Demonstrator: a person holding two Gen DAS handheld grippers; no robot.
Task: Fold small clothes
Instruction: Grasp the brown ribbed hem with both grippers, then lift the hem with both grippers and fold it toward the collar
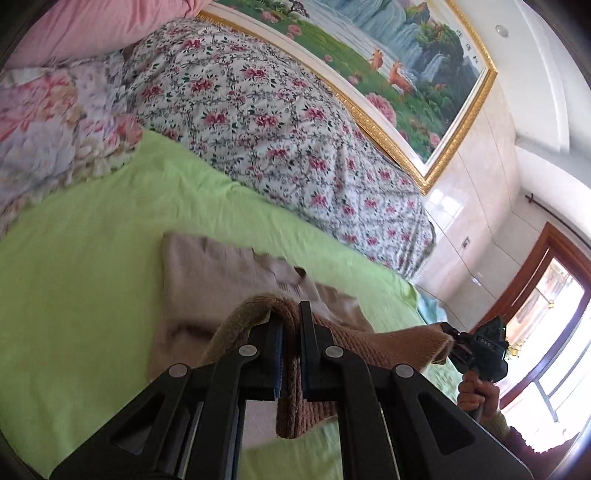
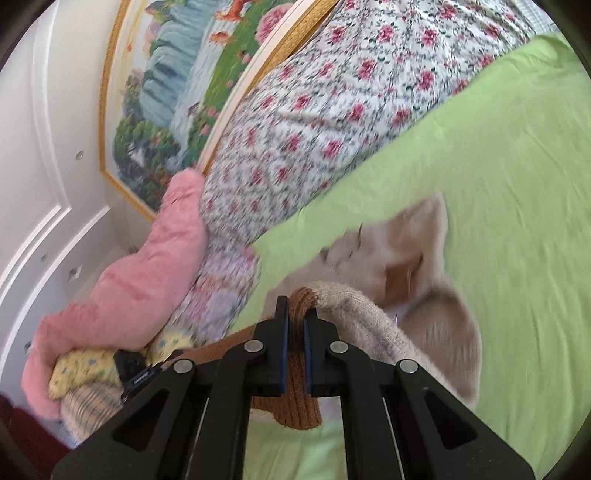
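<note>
A small beige knitted sweater (image 1: pixel 207 273) lies on the green bedsheet (image 1: pixel 74 280). My left gripper (image 1: pixel 291 314) is shut on its brown ribbed hem, lifted above the bed. In the left wrist view the right gripper (image 1: pixel 458 347) shows at the far right, holding the other end of the same hem. In the right wrist view my right gripper (image 2: pixel 295 310) is shut on the brown ribbed edge of the sweater (image 2: pixel 399 251), whose body trails onto the sheet (image 2: pixel 517 184) ahead.
A floral quilt (image 1: pixel 258 110) is heaped along the far side of the bed, with pink bedding (image 1: pixel 92 26) and a flowered pillow (image 1: pixel 44 133) at one end. A gold-framed landscape picture (image 1: pixel 388 55) hangs on the wall behind. A window (image 1: pixel 554 314) is at the right.
</note>
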